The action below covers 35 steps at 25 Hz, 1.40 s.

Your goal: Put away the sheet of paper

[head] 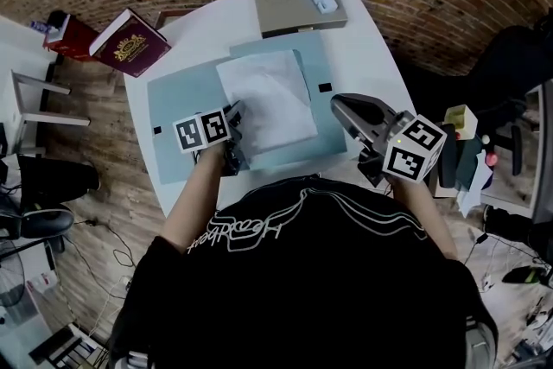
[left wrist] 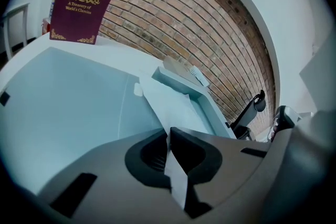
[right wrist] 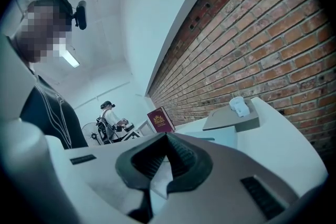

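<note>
The left gripper [head: 235, 118] tilts downward, its jaws clamped on the near left edge of the sheet of paper [head: 268, 99]. The rest of the sheet lies on a blue folder [head: 181, 95] on the desk [head: 367, 56]. The right gripper [head: 341, 106] hangs nearly level over the desk's right side, jaws closed on nothing.

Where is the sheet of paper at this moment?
In the head view the sheet of paper lies on the blue folder in the middle of the white table; the left gripper pinches its near left corner.
</note>
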Tool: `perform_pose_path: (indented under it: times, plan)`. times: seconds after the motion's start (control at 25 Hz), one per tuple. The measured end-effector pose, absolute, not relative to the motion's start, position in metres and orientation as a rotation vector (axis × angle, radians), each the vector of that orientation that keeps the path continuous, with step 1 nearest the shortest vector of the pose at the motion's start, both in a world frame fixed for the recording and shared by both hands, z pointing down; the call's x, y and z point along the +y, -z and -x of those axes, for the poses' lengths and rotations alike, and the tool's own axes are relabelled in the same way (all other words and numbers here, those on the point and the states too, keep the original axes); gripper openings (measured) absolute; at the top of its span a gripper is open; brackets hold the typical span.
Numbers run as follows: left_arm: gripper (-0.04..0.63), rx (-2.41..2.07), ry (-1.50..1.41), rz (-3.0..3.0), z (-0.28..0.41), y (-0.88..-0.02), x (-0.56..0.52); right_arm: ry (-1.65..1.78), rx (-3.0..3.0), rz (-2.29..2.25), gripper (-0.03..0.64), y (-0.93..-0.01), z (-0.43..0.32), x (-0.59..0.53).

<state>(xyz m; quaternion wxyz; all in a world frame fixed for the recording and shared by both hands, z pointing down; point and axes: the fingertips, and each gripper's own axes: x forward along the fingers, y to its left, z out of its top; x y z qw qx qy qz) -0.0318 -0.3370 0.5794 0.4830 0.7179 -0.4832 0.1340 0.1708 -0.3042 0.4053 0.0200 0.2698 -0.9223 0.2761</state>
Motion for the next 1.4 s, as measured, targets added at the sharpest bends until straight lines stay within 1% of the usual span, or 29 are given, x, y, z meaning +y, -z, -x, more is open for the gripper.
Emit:
perform_pose_path:
  times: [0.48, 0.96, 1.0, 1.04, 1.12, 1.24, 1.32, 1.4]
  plan:
    - [0.031, -1.167, -0.435, -1.807, -0.003, -0.585, -0.349, -0.833, -2.878, -0.721, 0.003, -0.408, -0.191, -0.316]
    - [0.04, -1.106, -0.455, -1.825, -0.014, -0.586, -0.357, -0.82, -2.902, -0.672, 0.003, -0.41, -0.206, -0.337]
    - [0.075, -1.101, -0.454, -1.819, -0.013, -0.587, -0.357, -0.822, -2.903, -0.668, 0.003, -0.411, -0.205, -0.339]
    - [0.138, -1.094, -0.452, -1.812, -0.013, -0.588, -0.356, -0.824, -2.902, -0.662, 0.003, -0.412, -0.204, -0.34]
    - [0.234, -1.096, -0.442, -1.8, -0.011, -0.59, -0.357, -0.825, -2.901, -0.652, 0.003, -0.415, -0.202, -0.343]
    - [0.293, -1.142, -0.441, -1.813, -0.004, -0.588, -0.36, -0.815, -2.907, -0.639, 0.003, -0.416, -0.196, -0.345]
    - [0.316, -1.155, -0.442, -1.829, -0.001, -0.586, -0.358, -0.803, -2.908, -0.636, 0.003, -0.415, -0.191, -0.343]
    - [0.321, -1.146, -0.424, -1.848, 0.003, -0.58, -0.354, -0.787, -2.913, -0.641, 0.003, -0.412, -0.187, -0.34]
